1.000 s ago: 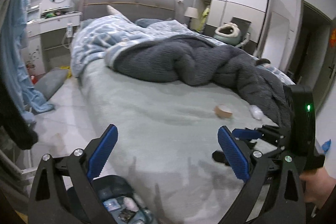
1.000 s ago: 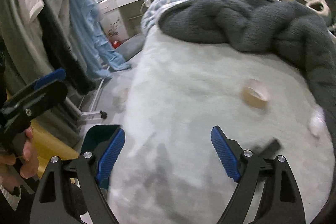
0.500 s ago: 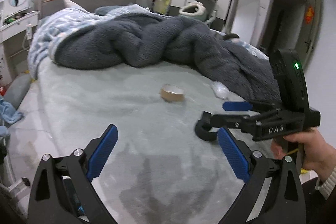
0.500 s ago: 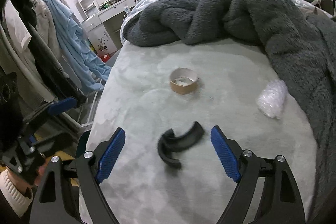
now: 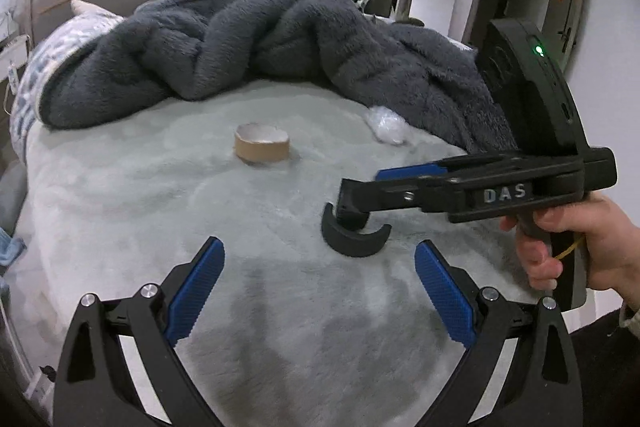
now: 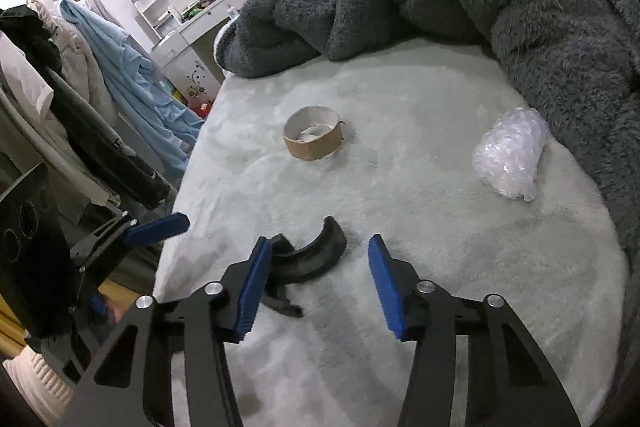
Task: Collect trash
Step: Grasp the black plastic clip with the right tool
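Pickup step: right gripper (image 6: 316,281) jaws closing around black curved piece (image 6: 308,259) w/o clamping yet; left gripper (image 5: 318,285) wide, empty; next: finish squeeze, lift.

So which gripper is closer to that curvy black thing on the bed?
Right. The right gripper is down at the black piece, fingers closing around it but not pressing yet. The left gripper hangs back, open, the piece beyond its fingers.

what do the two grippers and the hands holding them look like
Both the left gripper and right gripper are black frames with ribbed blue pads and silver bolts. The right one carries white "DAS" lettering and a green light. A cream knit cuff shows at the left wrist.
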The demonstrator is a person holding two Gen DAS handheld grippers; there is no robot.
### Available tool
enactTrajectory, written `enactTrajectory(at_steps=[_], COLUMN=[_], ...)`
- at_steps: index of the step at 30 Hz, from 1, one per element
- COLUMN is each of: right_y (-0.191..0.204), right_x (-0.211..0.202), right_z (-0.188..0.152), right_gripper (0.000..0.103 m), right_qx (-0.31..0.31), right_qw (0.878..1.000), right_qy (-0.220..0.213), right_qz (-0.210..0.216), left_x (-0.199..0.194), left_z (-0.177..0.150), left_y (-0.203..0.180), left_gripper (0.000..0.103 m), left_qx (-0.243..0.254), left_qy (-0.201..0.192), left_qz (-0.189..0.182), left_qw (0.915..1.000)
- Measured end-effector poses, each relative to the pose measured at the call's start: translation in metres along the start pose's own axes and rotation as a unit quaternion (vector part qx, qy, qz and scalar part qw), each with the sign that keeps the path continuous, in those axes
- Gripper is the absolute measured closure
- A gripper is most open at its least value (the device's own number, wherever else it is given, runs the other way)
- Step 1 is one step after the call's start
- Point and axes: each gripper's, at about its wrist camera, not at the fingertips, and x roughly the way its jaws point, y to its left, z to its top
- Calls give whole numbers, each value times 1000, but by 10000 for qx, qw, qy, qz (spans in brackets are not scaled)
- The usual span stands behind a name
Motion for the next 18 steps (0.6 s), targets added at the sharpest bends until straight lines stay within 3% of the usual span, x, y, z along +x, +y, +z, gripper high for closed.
enactTrajectory(at_steps=[10, 13, 18], right_y=[-8, -5, -8], right_x=[1, -1, -12], right_z=[0, -1, 0], right_gripper=[71, 94, 98], right_qx=[-12, -110, -151], right_qw=[9997, 9997, 9998], right_qy=[89, 119, 24], right_qz=[220, 173, 118], left_x=[26, 32, 37], left_z=[5, 4, 4], left_y=[-11, -12, -13], left_gripper=[7, 11, 18], left_qx=[-147, -159, -133], left_qy=[43, 84, 146], left_qz=[-299, -342, -336], left_qw=[9994, 9993, 9992])
